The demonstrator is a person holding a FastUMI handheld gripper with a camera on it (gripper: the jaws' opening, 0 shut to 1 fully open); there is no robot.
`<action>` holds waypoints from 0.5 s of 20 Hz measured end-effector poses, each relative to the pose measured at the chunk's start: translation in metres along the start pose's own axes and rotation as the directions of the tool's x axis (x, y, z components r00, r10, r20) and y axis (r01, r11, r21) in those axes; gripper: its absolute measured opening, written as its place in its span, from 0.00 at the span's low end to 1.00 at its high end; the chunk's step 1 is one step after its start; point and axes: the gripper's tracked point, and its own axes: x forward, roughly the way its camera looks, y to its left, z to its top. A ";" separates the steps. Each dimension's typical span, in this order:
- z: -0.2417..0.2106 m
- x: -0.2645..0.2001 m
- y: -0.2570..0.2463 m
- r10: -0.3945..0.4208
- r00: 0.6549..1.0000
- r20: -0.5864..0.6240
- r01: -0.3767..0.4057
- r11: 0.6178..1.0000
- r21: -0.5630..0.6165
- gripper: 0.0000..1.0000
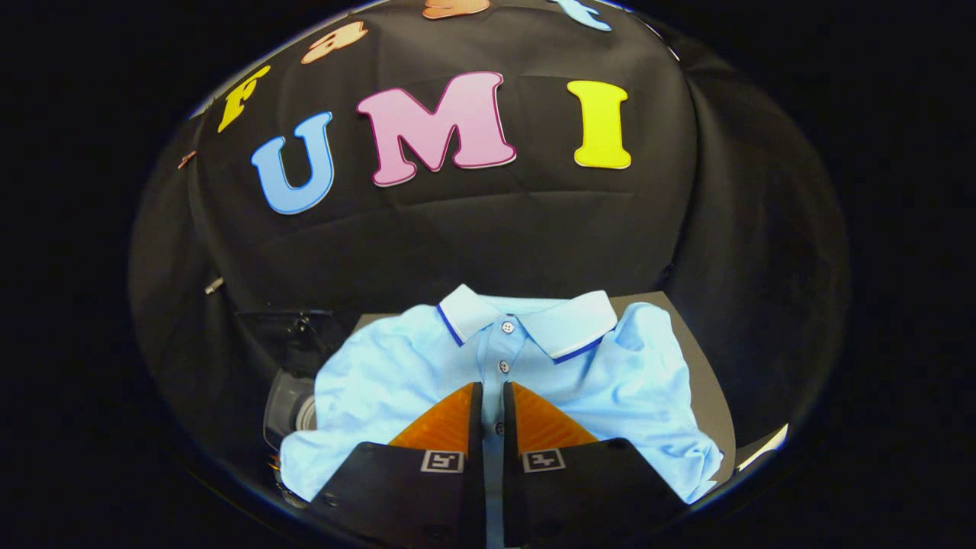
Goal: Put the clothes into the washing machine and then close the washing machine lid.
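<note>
- The gripper (492, 396) sat nearest, its two fingers (450, 423) drawn almost together, a thin slit left between them.
- Through that slit a strip of the shirt's button placket showed; whether the fingers pinched the cloth or merely rested over it could not be told.
- The light blue polo shirt (381, 381) lay spread beneath and ahead of the fingers, front up, its white collar (560, 320) with dark trim pointing away. Its lower part was hidden by the fingers.
- The shirt rested on a dark grey board (705, 374), mostly covered by it.
- Beside the shirt's left sleeve stood a dark, partly clear object (293, 358), possibly the washing machine; shadow and the sleeve obscured it.
- Beyond hung the booth's black cloth wall (496, 236).
</note>
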 end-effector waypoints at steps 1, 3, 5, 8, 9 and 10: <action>0.006 -0.003 0.003 0.009 1.000 0.018 -0.009 1.000 0.009 0.13; 0.019 -0.011 0.012 0.034 0.998 0.054 -0.036 0.999 0.026 0.13; 0.032 -0.018 0.024 0.072 0.994 0.086 -0.077 0.996 0.050 0.13; 0.047 -0.021 0.049 0.134 0.984 0.117 -0.144 0.986 0.082 0.13; 0.051 -0.024 0.057 0.155 0.980 0.125 -0.166 0.982 0.084 0.13; 0.056 -0.026 0.066 0.176 0.975 0.134 -0.190 0.977 0.096 0.13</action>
